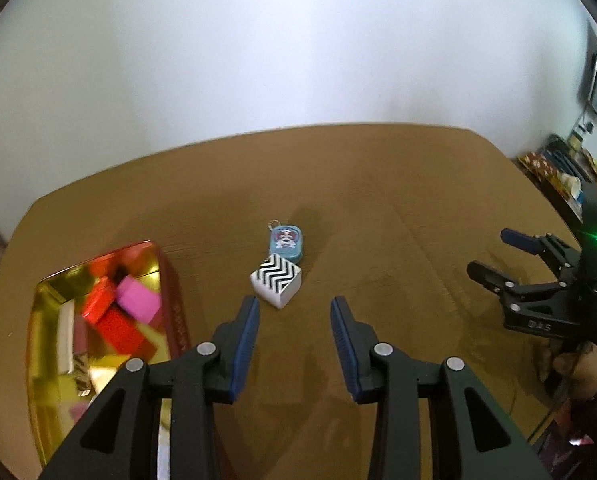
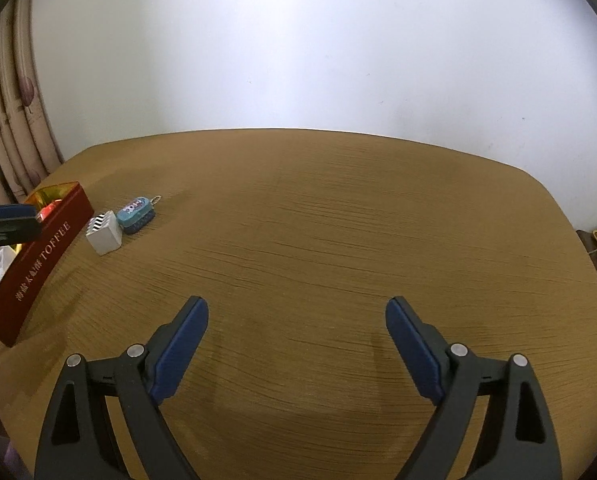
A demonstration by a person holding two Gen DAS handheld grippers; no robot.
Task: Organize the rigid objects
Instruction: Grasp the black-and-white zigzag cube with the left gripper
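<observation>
A white block with a black zigzag top (image 1: 276, 281) lies on the brown table (image 1: 378, 208), touching a teal keychain tag (image 1: 285, 243) just behind it. My left gripper (image 1: 295, 303) hovers just short of the block, open, with nothing between its blue pads. To the left stands a red tin with a gold inside (image 1: 46, 300) that holds red and pink blocks (image 1: 137, 299). My right gripper (image 2: 297, 308) is open wide over bare table, and shows at the right edge of the left wrist view (image 1: 490, 252). From the right wrist, the zigzag block (image 2: 104, 233), the tag (image 2: 136, 214) and the tin (image 2: 38, 264) sit far left.
A white wall runs behind the table's far edge. Curtains (image 2: 14, 128) hang at the left. Cluttered furniture (image 1: 566, 172) stands beyond the table's right side. A hand (image 1: 578, 372) holds the right gripper's handle.
</observation>
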